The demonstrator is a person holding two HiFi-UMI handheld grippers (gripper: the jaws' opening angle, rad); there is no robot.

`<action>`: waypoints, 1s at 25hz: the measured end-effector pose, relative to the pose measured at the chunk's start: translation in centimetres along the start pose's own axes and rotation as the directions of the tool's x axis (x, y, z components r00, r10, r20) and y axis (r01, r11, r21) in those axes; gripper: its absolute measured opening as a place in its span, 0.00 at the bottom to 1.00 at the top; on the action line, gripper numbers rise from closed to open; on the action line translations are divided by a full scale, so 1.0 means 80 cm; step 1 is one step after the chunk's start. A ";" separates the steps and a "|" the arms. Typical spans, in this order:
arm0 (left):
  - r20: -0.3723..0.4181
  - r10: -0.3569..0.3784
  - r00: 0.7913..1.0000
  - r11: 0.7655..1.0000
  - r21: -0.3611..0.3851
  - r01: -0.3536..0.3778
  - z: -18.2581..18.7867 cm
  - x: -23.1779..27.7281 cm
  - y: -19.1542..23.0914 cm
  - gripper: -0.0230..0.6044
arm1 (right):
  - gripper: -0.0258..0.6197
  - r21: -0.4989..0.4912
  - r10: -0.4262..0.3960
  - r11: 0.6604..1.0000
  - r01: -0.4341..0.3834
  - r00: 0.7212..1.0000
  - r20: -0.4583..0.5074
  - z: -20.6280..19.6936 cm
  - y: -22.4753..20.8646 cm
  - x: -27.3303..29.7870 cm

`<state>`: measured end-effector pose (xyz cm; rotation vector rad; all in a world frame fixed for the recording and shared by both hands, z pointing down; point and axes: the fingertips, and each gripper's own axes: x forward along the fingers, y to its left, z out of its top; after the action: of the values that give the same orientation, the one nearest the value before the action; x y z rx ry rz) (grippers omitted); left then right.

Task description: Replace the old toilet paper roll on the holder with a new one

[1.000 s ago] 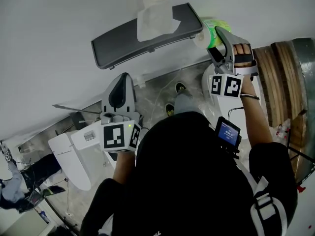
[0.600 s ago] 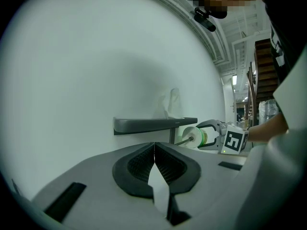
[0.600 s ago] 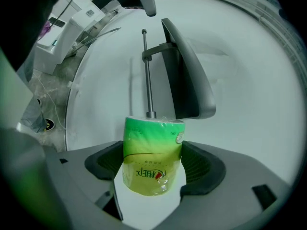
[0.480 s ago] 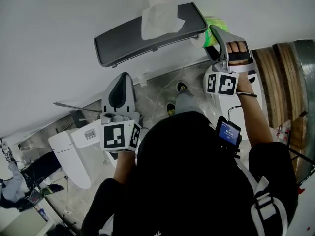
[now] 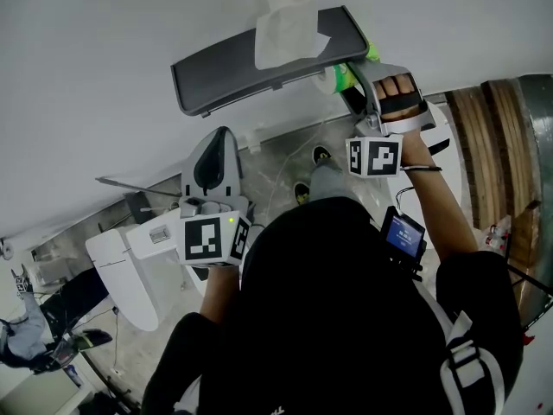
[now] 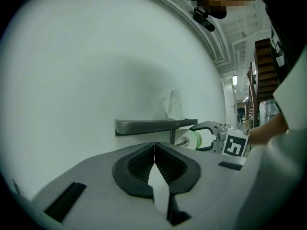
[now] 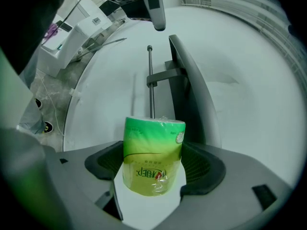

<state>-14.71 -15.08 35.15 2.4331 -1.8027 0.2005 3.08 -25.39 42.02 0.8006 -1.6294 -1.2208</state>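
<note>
My right gripper has slid inward along the wall since a second ago, carrying the green-wrapped roll from out beyond the shelf's right end to just beneath that end, while my left gripper has stayed where it was. The plain white wall fills most of the head view. The dark grey holder shelf juts out from it and runs at a slant across the upper middle. Far below, on the grey floor, a white toilet shows beside my left arm. The left gripper hangs well short of the holder, pointing at the wall under the shelf's left half. Its jaws are pressed together with nothing between them. The right gripper's jaws are clamped on the sides of the green-wrapped roll, which stands on end between the ribbed pads, its plastic wrap unbroken. From the left gripper view that roll sits just under the shelf's right end, with its white end face turned along the wall. A white roll stands upright on top of the shelf, a loose sheet draped over the front edge. The thin metal rod runs under the shelf and lines up with the held roll. It disappears behind the roll's far end, and I cannot tell if it has entered the core.
</note>
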 end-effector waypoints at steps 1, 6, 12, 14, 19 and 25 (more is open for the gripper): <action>0.000 0.001 1.000 1.000 -0.001 -0.001 0.000 0.000 0.001 0.07 | 0.63 -0.004 -0.001 1.000 0.001 1.000 -0.003 0.001 -0.001 0.000; 0.004 -0.002 1.000 1.000 -0.006 0.002 -0.001 -0.001 0.003 0.07 | 0.63 -0.036 0.000 0.999 0.000 1.000 -0.004 0.011 -0.001 -0.001; 0.008 -0.002 1.000 1.000 -0.009 0.002 -0.002 -0.002 0.006 0.07 | 0.63 -0.010 -0.006 1.000 0.006 1.000 -0.003 0.017 0.014 0.004; 0.008 -0.002 1.000 1.000 -0.011 0.002 -0.003 -0.003 0.006 0.07 | 0.63 -0.032 0.013 0.999 -0.013 1.000 -0.008 0.025 0.002 0.001; 0.013 0.001 1.000 1.000 -0.009 -0.001 0.000 -0.006 0.008 0.07 | 0.63 -0.048 0.018 0.999 -0.018 1.000 -0.004 0.035 0.000 0.001; 0.015 0.003 1.000 1.000 -0.011 -0.003 -0.001 -0.008 0.009 0.07 | 0.63 -0.064 0.025 0.998 -0.025 1.000 -0.002 0.040 0.002 0.001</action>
<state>-15.59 -14.69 35.15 2.4312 -1.8084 0.1732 0.09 -24.28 41.92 0.7386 -1.5869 -1.2481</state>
